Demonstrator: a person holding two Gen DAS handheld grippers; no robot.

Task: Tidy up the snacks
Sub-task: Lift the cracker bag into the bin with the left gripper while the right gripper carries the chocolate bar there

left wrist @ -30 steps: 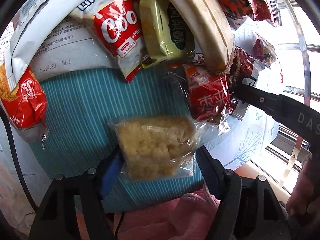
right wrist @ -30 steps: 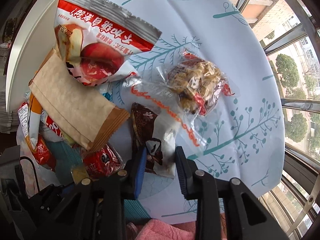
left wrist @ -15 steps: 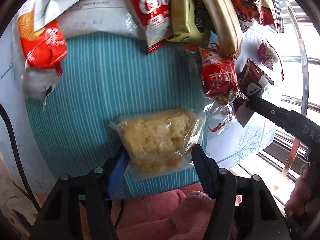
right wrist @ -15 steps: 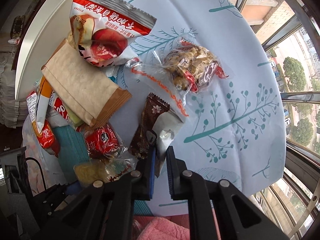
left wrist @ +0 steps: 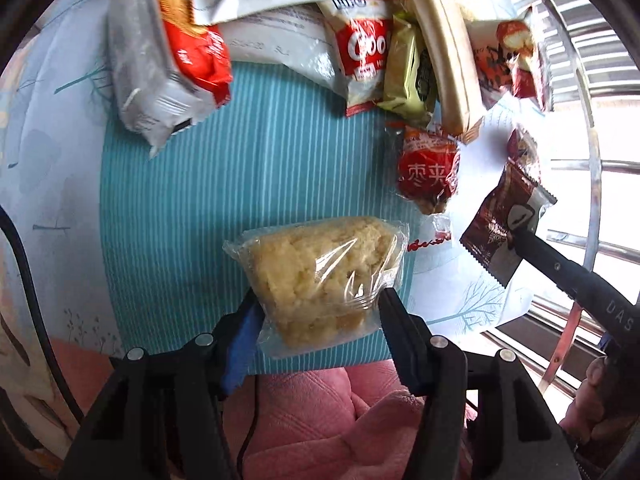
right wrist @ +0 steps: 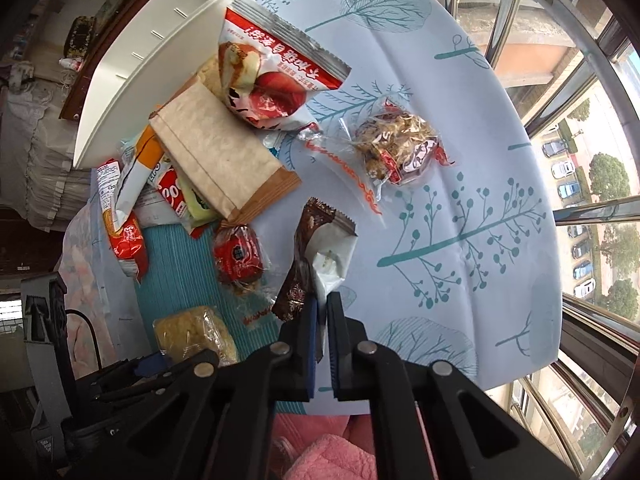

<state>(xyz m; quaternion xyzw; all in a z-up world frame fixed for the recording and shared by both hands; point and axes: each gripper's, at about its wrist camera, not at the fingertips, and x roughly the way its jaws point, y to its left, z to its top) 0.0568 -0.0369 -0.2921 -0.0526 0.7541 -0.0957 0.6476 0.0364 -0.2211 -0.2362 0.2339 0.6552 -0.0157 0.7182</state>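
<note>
At the bottom centre of the left wrist view, my left tongs (left wrist: pixel 320 300) pinch a clear packet of yellow crumbly cake (left wrist: pixel 320 272) from both sides, above the striped teal mat (left wrist: pixel 180 200). At the lower middle of the right wrist view, my right tongs (right wrist: pixel 323 308) are pressed together on the near end of a brown and white wrapper (right wrist: pixel 320 256), which seems lifted a little above the tablecloth (right wrist: pixel 460 240).

To do this step well, I think I must keep both grips firm but gentle, because the cake looks soft and can break. The wrapper is held only by its thin edge, so I should move it slowly and not swing it.

At the upper left of the right wrist view a white bin (right wrist: pixel 160 60) lies beside the pile of snacks. Its inside is not visible, so I cannot tell what is in it. The other snacks are loose on the table: a red and white pastry bag (right wrist: pixel 276 76), a tan paper pouch (right wrist: pixel 216 152), a small red packet (right wrist: pixel 238 256) and a clear bag of mixed sweets (right wrist: pixel 396 148).
</note>
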